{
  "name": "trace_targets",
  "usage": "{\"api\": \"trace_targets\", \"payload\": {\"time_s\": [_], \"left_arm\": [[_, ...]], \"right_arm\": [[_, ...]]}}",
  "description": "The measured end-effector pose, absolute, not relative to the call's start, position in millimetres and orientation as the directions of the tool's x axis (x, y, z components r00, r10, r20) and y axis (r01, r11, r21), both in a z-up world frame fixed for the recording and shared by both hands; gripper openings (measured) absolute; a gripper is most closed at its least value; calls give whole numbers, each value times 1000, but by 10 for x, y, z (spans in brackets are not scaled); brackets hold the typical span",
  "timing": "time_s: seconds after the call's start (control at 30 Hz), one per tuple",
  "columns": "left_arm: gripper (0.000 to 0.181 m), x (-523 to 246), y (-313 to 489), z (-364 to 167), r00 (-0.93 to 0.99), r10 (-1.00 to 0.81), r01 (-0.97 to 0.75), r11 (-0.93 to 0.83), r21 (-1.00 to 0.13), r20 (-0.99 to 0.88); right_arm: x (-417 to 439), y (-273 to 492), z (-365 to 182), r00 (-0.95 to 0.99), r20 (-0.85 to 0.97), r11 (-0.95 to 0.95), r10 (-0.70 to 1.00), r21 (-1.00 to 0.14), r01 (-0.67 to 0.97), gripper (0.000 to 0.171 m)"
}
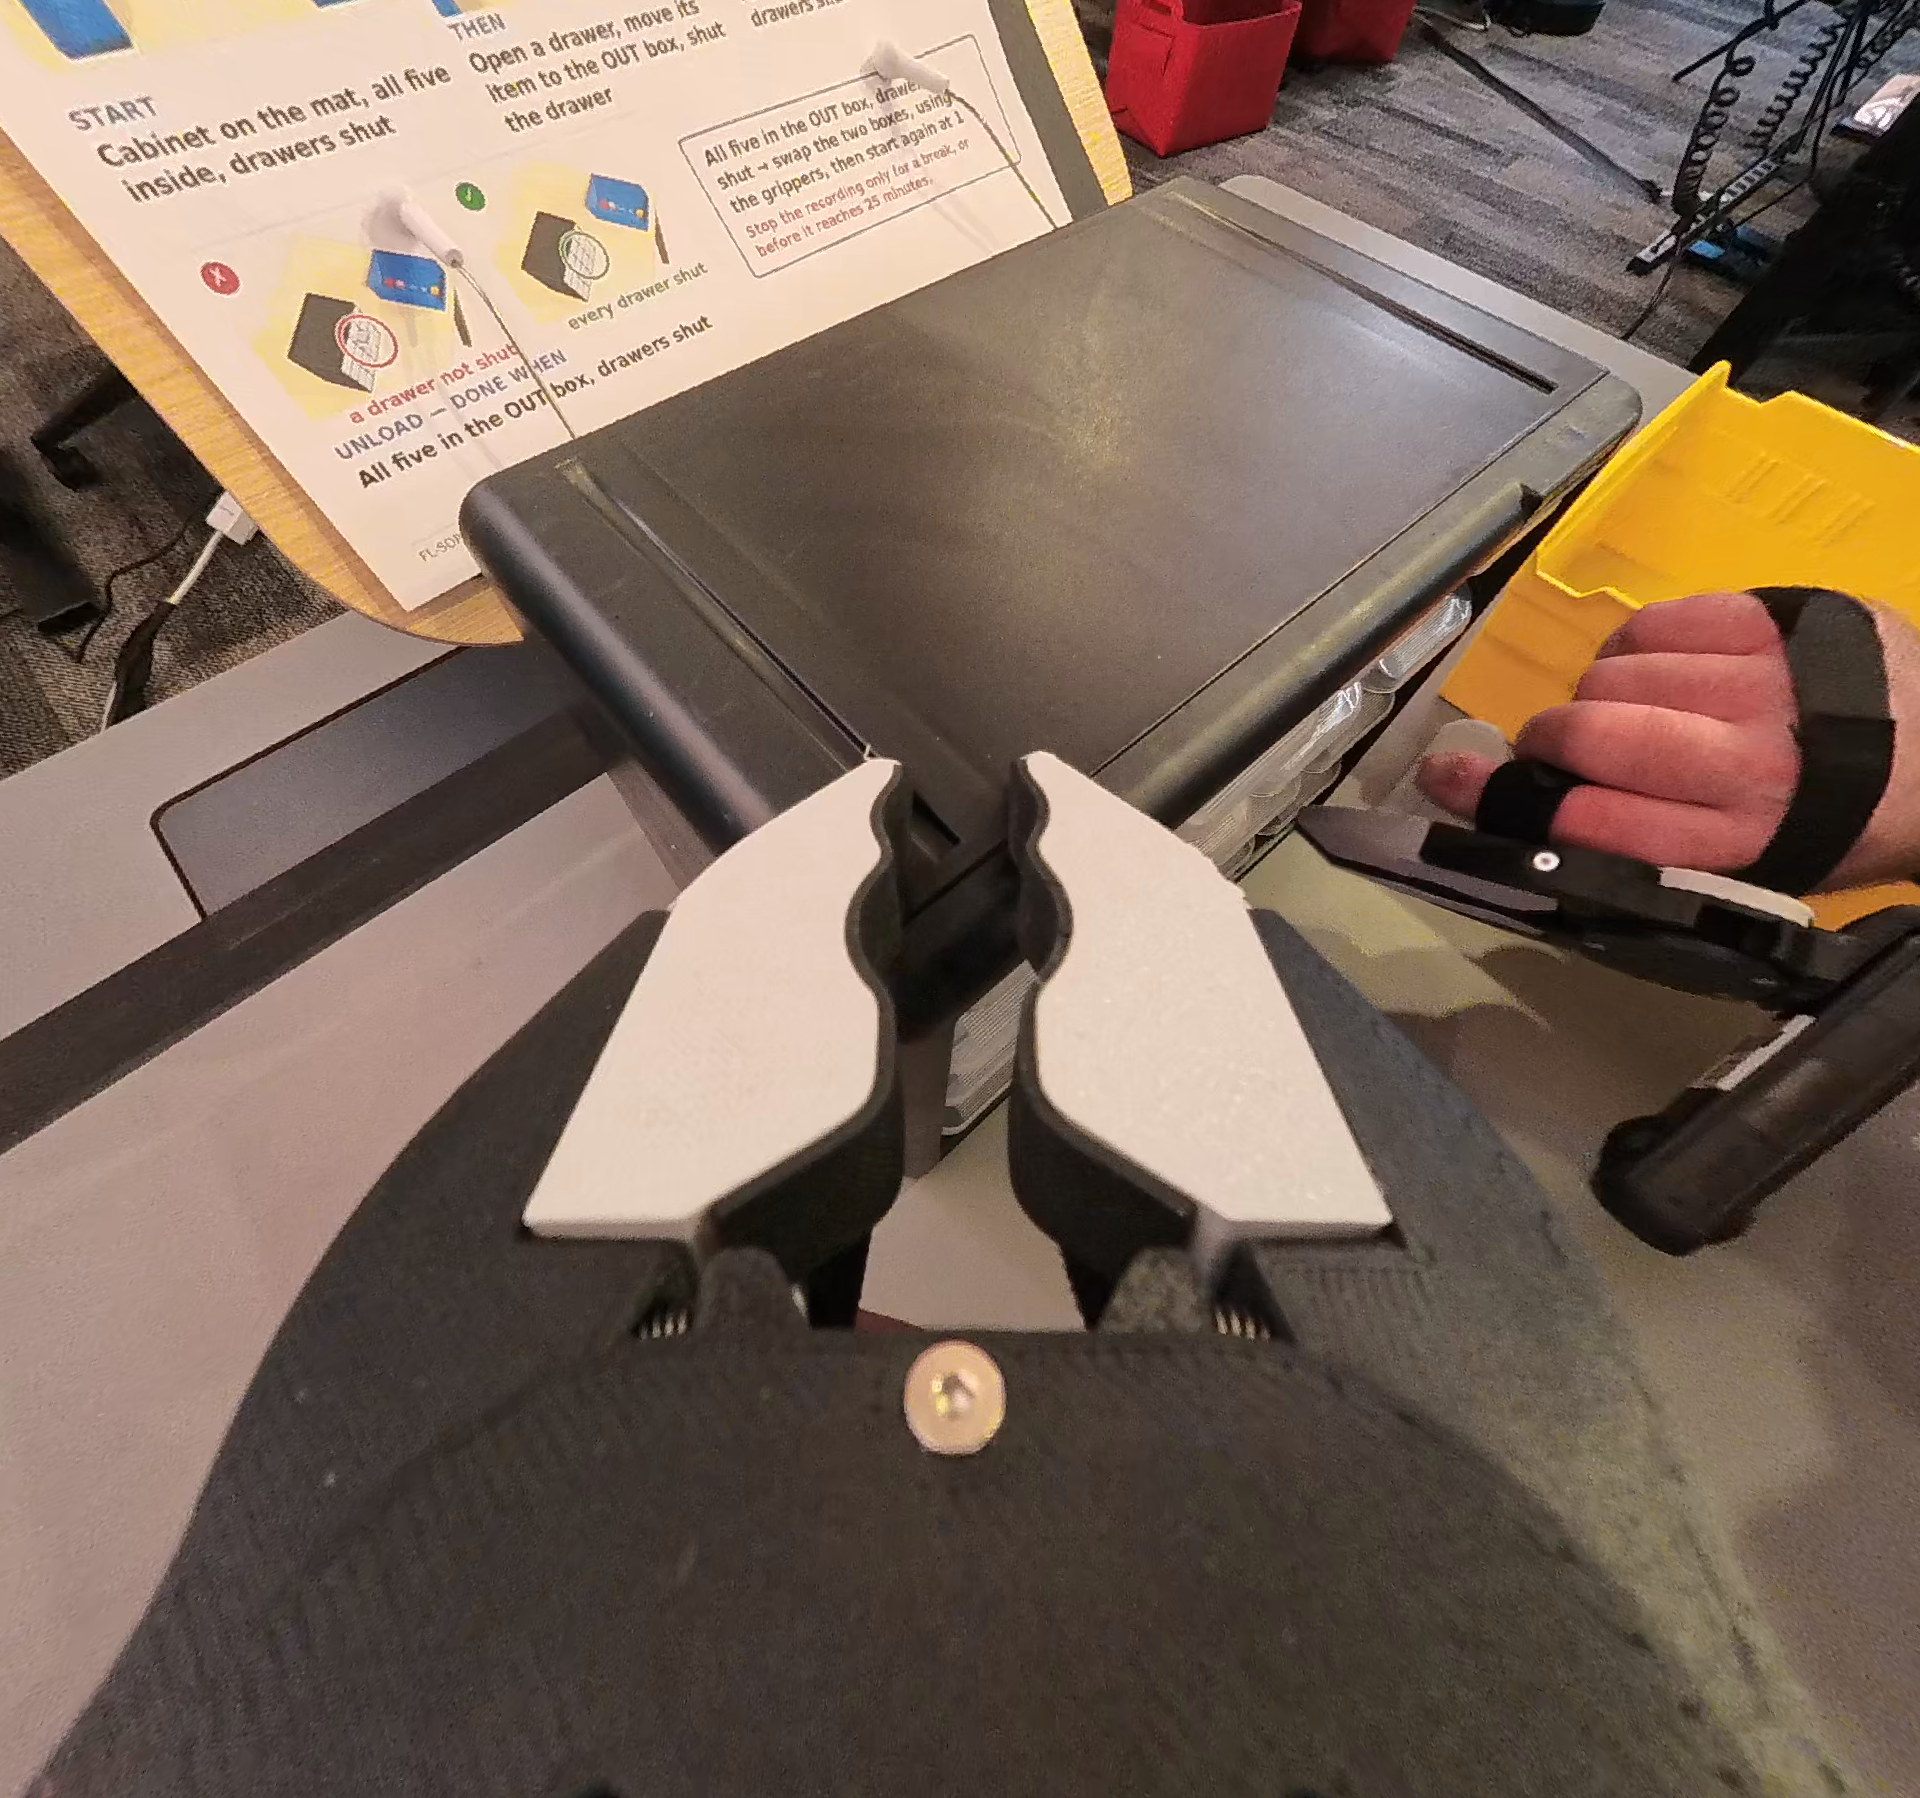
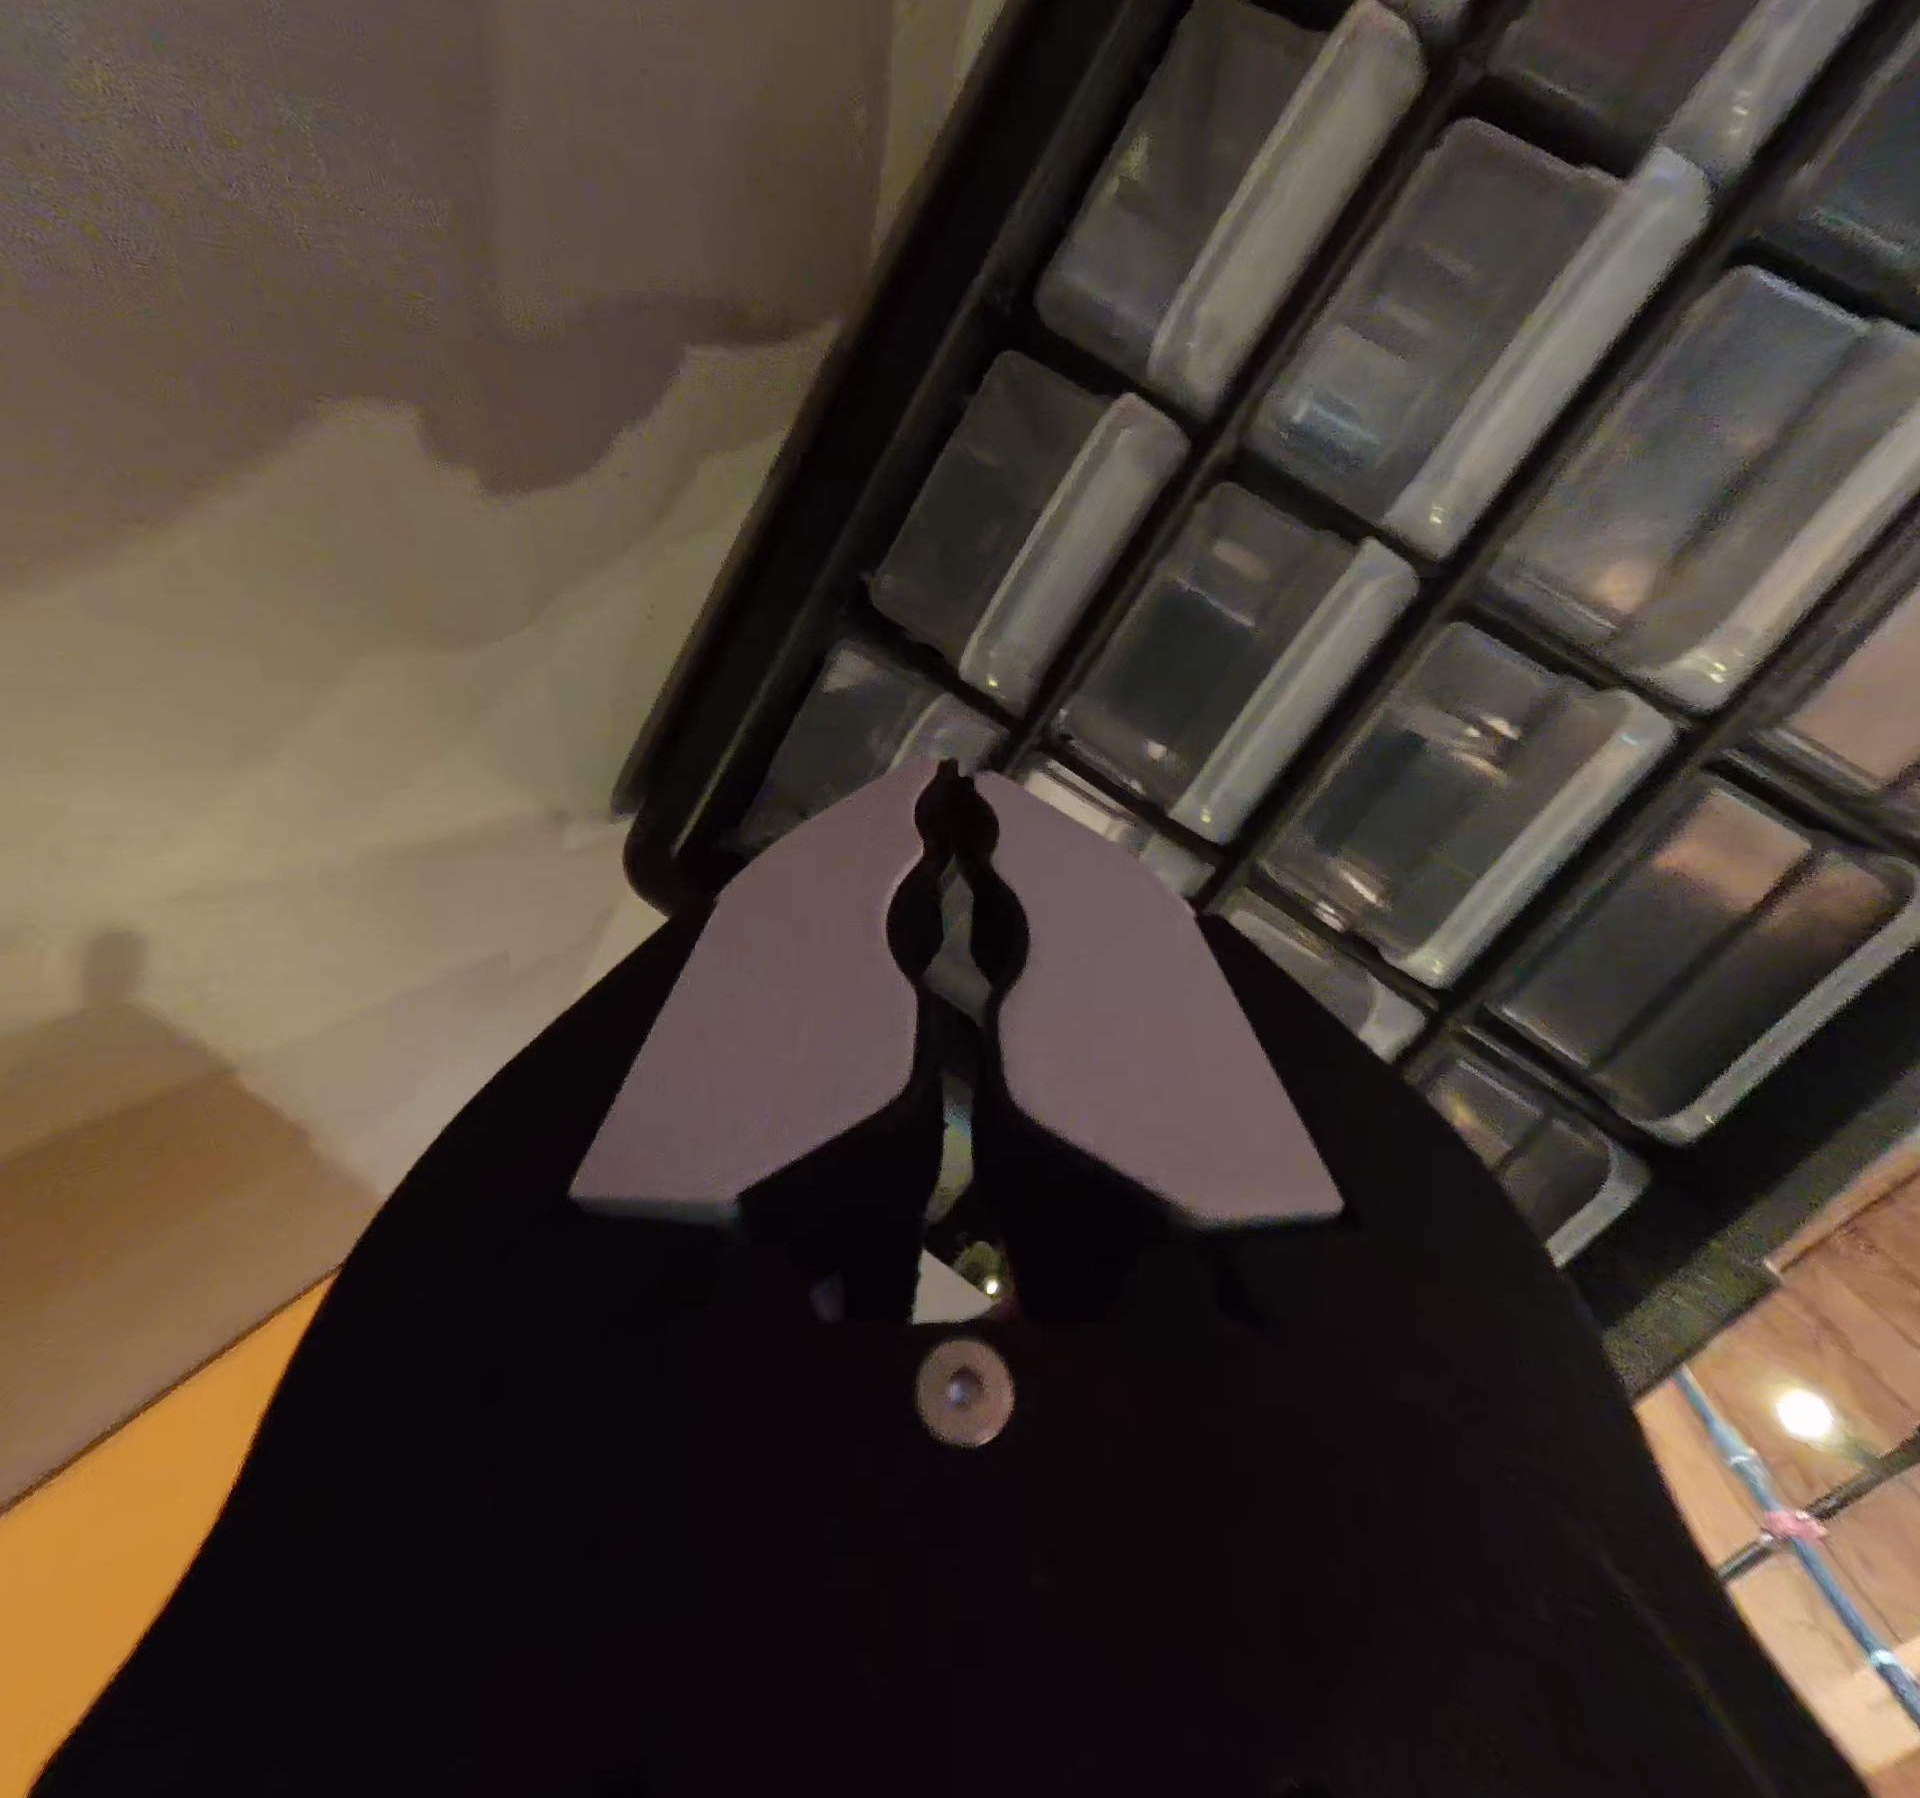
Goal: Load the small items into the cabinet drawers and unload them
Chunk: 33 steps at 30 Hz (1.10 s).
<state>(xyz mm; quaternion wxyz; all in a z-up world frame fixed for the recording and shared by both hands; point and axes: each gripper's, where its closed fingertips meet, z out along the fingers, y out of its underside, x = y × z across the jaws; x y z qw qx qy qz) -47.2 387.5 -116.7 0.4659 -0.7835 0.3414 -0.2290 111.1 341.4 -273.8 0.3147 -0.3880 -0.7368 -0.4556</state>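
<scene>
The cabinet (image 1: 1091, 460) stood on the table (image 1: 260, 1177), directly ahead of the left hand-held gripper (image 1: 956, 782), whose fingertips hovered at or just above the near top corner of its black case. That gripper's jaws stood a narrow gap apart with nothing between them; whether its tips touched the case could not be told.

The drawers (image 2: 1351, 522), small clear plastic ones set in a grid on the cabinet's front face, lay ahead and to the right of the right hand-held gripper (image 2: 951, 787). Its jaws were nearly closed, the wavy inner edges almost meeting, and its tips sat at the lower corner of the grid, close against a drawer front there. Whether they pinched a drawer's lip was hidden by the fingers themselves. All the drawers in view looked shut and flush with the frame.

Seen from the left, a hand (image 1: 1683, 740) held the right gripper low by the cabinet's front, with a yellow bin (image 1: 1683, 522) just beyond it and an instruction board (image 1: 312, 221) standing behind the cabinet.

Judging from this, the right gripper was much the nearer to the drawers. A drawer would slide out along an axis square to the front face, so the pull would run back toward that gripper, while the left one seemed placed to steady the case.
</scene>
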Motion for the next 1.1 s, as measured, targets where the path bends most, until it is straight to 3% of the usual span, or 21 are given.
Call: {"api": "trace_targets", "payload": {"time_s": [0.13,0.27,0.33,0.5,0.83,0.93,1.1], "left_arm": [[19,-470,3874,-1166,663,-748,-322,-335,-885,41],[20,-469,3871,-1166,664,-746,-319,-335,-887,43],[20,-470,3871,-1167,665,-746,-318,-334,-887,43],[19,-470,3873,-1166,663,-748,-324,-334,-885,40],[19,-470,3873,-1166,663,-748,-321,-333,-887,40],[19,-470,3872,-1167,663,-748,-325,-334,-885,38],[18,-472,3876,-1165,662,-748,-322,-333,-886,41]], "right_arm": [[1079,3355,-2706,-466,814,294,347,378,878,2],[1156,3413,-2805,-482,802,246,352,418,874,25],[1175,3460,-2844,-506,801,246,321,445,861,29],[1124,3517,-2822,-537,814,242,220,488,839,12],[1121,3463,-2727,-492,826,232,275,440,868,0],[1150,3465,-2681,-439,825,198,356,392,898,0],[993,3005,-2825,-256,701,121,666,237,964,6]]}}
